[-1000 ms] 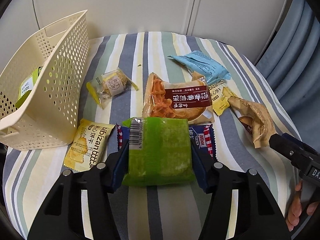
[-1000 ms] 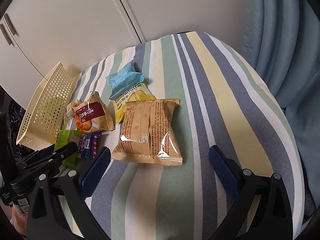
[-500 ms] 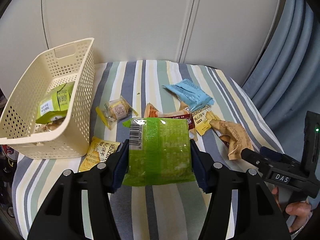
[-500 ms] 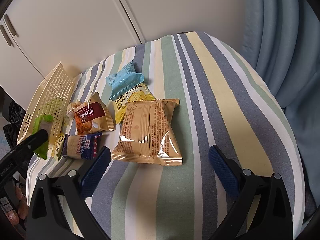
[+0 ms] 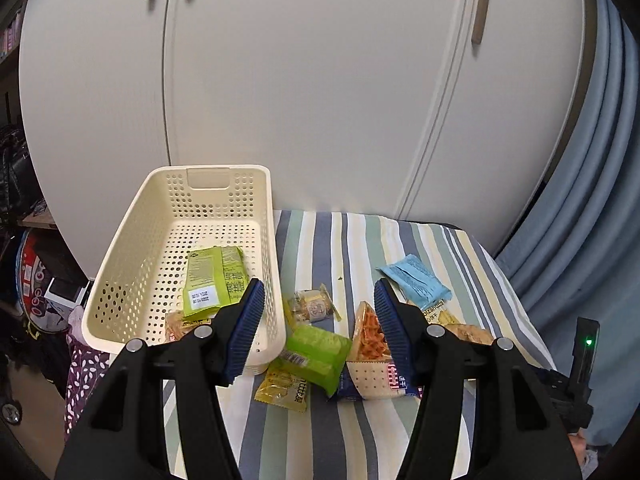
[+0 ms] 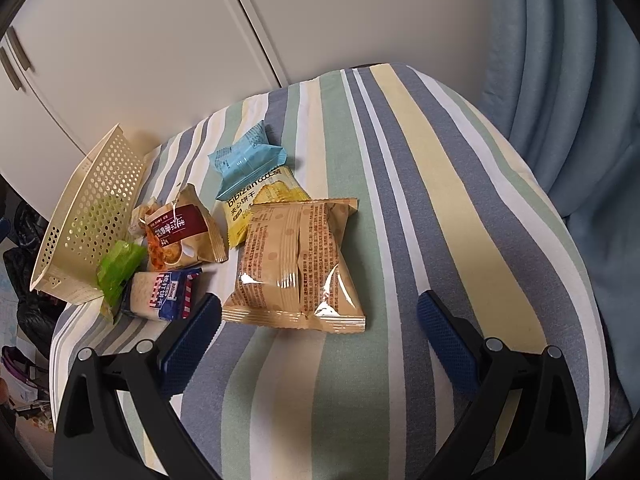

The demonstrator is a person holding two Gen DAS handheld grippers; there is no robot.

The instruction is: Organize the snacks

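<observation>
1. Green pack (image 5: 316, 350) lies just outside the basket (image 5: 128, 240), against its near corner, atop a yellow pack (image 5: 283, 390).
2. Left gripper (image 5: 318, 320) spread wide, empty, above it.
3. Right gripper (image 6: 318, 332) wide, empty, near the tan bag (image 6: 296, 264).
4. Risk: regrasp snags the yellow pack underneath.

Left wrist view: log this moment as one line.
left tool: open, empty | right tool: open, empty, facing tan bag | green packet: on table beside basket, not inside
</observation>
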